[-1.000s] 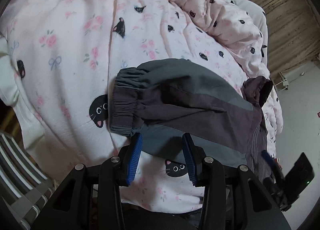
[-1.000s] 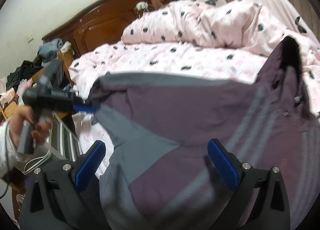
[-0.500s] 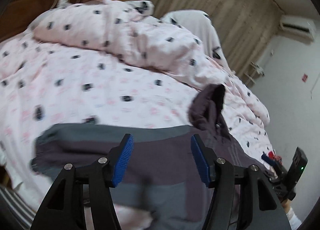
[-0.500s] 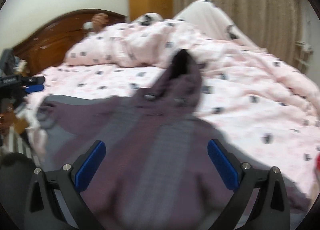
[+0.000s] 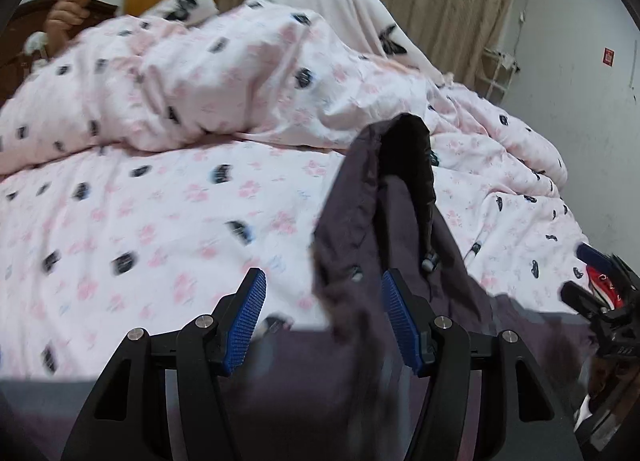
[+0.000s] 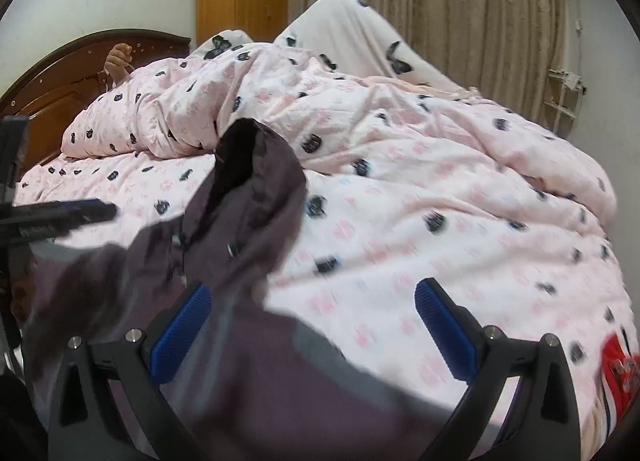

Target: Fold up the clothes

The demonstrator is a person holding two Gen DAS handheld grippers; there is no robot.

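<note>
My left tongs (image 5: 322,321) stand parted with nothing pinched; my right tongs (image 6: 312,317) gape wide and empty too. The purple-grey jacket (image 5: 384,229) lies spread at the near edge of the bed (image 5: 160,221), its hood (image 6: 248,165) pointing toward the headboard. I judge the risk to be a loose hood or sleeve bunching if I pinch only one layer, or catching the pink duvet (image 6: 400,149) along with the jacket's edge.
</note>
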